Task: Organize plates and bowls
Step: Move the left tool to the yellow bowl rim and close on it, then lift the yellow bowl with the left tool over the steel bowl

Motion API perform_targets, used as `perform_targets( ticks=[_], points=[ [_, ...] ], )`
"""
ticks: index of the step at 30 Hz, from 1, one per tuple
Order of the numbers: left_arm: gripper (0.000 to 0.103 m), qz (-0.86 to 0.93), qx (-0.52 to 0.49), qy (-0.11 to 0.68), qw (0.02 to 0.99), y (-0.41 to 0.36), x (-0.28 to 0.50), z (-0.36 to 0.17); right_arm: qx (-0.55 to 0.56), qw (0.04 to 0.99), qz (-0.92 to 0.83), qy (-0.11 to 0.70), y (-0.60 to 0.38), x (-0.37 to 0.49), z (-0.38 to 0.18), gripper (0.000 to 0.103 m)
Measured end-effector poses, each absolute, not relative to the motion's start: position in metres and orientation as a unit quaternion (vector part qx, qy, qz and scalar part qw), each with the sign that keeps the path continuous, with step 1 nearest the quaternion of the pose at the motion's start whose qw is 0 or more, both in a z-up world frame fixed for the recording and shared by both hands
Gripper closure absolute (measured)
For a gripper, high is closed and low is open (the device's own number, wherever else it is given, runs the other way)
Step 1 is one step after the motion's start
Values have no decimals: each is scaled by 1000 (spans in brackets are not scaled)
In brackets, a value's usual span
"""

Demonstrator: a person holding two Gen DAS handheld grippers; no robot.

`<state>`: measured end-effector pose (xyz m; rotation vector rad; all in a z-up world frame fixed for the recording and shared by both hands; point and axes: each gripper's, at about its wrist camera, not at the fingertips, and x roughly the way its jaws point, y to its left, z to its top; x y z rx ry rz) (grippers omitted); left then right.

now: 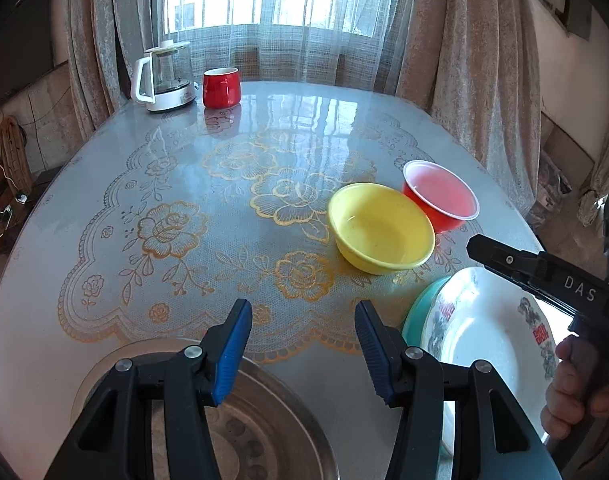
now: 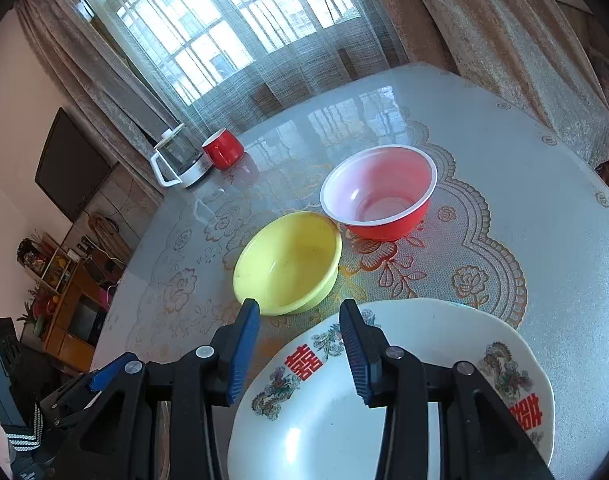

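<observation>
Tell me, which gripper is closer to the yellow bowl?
Right. The right gripper hovers just short of the yellow bowl; the left gripper sits farther back, left of it.

The white letters "DAS" stand on the black body of the right hand-held gripper [image 1: 480,246], seen from the left wrist. The white plate [image 2: 344,420] at the near edge of the bench [image 2: 544,240] bears the red double-happiness sign 囍 twice on its rim, among dragon patterns.

Right gripper [image 2: 300,354] fingers apart above white plate [image 2: 324,432]; yellow bowl [image 2: 286,264] touching red bowl [image 2: 378,196].
</observation>
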<state>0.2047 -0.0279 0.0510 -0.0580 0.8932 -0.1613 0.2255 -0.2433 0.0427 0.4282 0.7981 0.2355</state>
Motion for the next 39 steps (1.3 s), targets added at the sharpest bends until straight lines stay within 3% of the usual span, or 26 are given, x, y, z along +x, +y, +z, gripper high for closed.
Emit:
perform_targets(
  ticks=[14, 17, 19, 39],
  points=[
    [50, -80, -59, 486, 869, -52, 292, 24, 182, 870, 87, 451, -234, 292, 14, 66],
    [67, -94, -62, 504, 857, -58, 302, 14, 169, 865, 84, 464, -228, 299, 6, 73],
    [84, -109, -51, 501, 857, -66, 301, 14, 162, 866, 88, 466, -225, 299, 3, 80],
    [84, -115, -39, 431, 894, -45, 235, 54, 152, 884, 118, 426, -208, 257, 38, 84]
  ],
)
